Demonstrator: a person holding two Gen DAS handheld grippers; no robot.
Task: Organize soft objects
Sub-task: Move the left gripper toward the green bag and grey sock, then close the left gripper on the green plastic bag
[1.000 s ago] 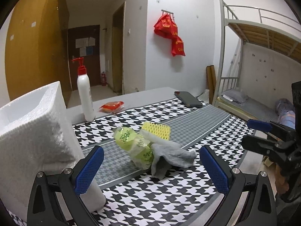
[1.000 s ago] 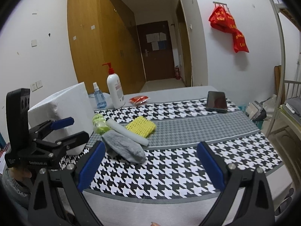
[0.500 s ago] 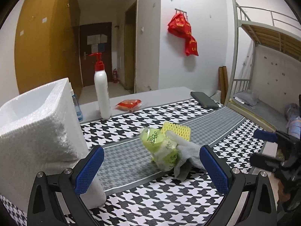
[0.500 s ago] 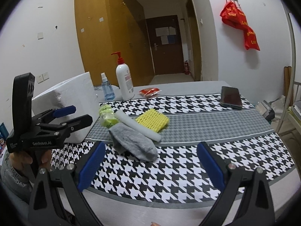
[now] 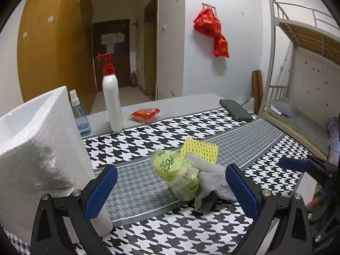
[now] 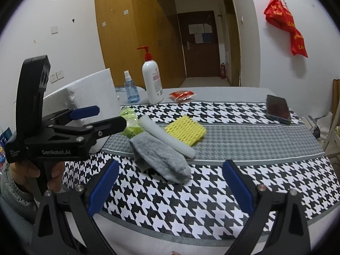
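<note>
**Soft items clustered mid-table, no grasp yet made**

Both grippers are seen spread wide and empty. The left gripper (image 5: 170,189) is held low over the near edge of the table (image 5: 191,102), with the crumpled green bag (image 5: 176,172) lying between its pads but farther out, not touched. The right gripper (image 6: 170,184) is poised short of the grey sock (image 6: 159,155), also clear of it.

The soft things are bunched together on the houndstooth cloth: the green bag, the grey sock, a white foam tube (image 6: 167,136) resting against the sock, and a yellow foam net (image 6: 186,130) just behind. A white foam box (image 5: 36,148) stands at the left, close beside the left gripper; it is judged the likely container.

For the grasp to go well, one item should be singled out. The bag is overlapped by the sock and tube, so it is best taken at its free left side, closed on gently and lifted straight up so that its neighbours are not dragged. The pump bottle (image 5: 111,104), spray bottle (image 5: 79,114) and phone (image 5: 235,110) should be left alone.
</note>
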